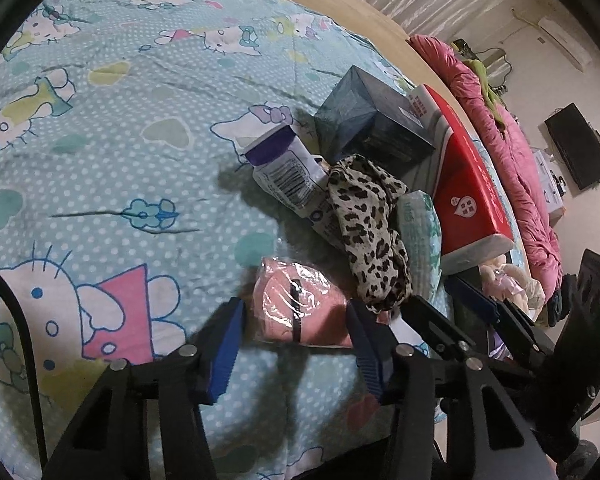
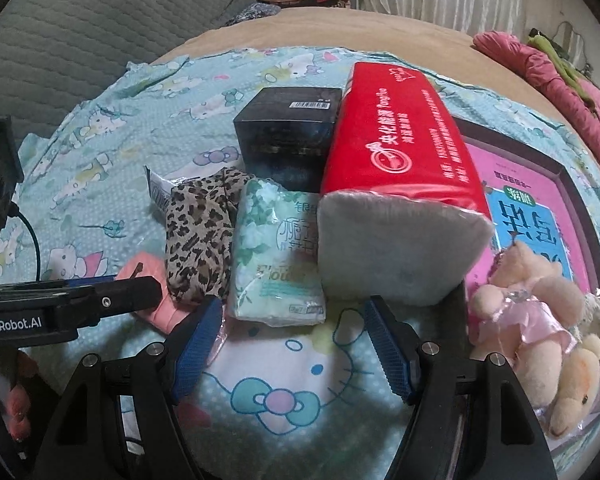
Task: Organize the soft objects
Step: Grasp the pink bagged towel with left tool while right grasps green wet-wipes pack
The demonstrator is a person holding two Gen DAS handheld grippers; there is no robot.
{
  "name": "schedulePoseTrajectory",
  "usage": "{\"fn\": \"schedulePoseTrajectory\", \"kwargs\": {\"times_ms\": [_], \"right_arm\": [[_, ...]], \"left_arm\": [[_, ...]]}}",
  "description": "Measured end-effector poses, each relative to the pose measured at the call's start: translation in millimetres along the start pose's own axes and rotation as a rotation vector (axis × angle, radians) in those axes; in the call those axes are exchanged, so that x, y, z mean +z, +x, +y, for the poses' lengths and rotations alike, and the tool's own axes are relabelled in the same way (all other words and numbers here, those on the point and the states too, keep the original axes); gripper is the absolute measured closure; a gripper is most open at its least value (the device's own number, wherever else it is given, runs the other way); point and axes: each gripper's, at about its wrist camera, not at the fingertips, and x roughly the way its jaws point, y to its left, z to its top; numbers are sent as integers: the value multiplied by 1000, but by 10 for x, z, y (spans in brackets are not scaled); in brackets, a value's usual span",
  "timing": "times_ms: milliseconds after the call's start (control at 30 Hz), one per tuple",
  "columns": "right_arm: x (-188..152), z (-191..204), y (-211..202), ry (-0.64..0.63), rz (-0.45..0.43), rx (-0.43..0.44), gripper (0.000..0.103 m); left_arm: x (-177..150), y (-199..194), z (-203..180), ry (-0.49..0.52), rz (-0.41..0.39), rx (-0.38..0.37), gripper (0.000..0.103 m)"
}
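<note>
A: What's the worry here?

B: The pink plastic-wrapped packet [image 1: 300, 312]. The left gripper [image 1: 296, 344] has its blue pads on either side of it and looks to be pressing the wrapper at both edges. That film is glossy, so I'd expect it to slide or crumple and let the packet drop on lifting.

A: Anything close enough to get dragged along?

B: Yes. The leopard-print cloth [image 1: 376, 232] lies just beside the packet on its far right side, draping toward the right finger. If the pad has caught its hem, the cloth could come along. Beyond the cloth sit a white and purple packet [image 1: 284, 172], a dark box [image 1: 372, 120] and the red tissue pack [image 1: 468, 184].

A: And the right gripper [image 2: 296, 344]?

B: Jaws apart, nothing between them but the cartoon-cat bedsheet [image 2: 276, 396]. The green floral tissue pack [image 2: 276, 256] lies just ahead of its fingertips, right of the leopard cloth and touching the red tissue pack's white end. Going in for it, the right finger might nudge that big red pack, which leans on the pink picture book [image 2: 540, 216].

A: The teddy bear [image 2: 540, 320]?

B: It lies on the book, well right of the leopard cloth, untouched. The two grippers sit near each other, so they might knock together.
</note>
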Motion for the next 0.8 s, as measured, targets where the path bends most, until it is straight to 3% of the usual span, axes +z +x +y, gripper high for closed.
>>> {"fn": "schedulePoseTrajectory", "kwargs": {"times_ms": [133, 467, 800], "right_arm": [[18, 27, 30, -10, -2, 2, 31], [26, 84, 112, -37, 9, 40, 54], [-79, 62, -35, -65, 5, 64, 58]], "left_arm": [[0, 26, -27, 13, 6, 1, 58], [-6, 47, -9, 9, 12, -25, 72], [-75, 4, -74, 45, 19, -68, 83]]}}
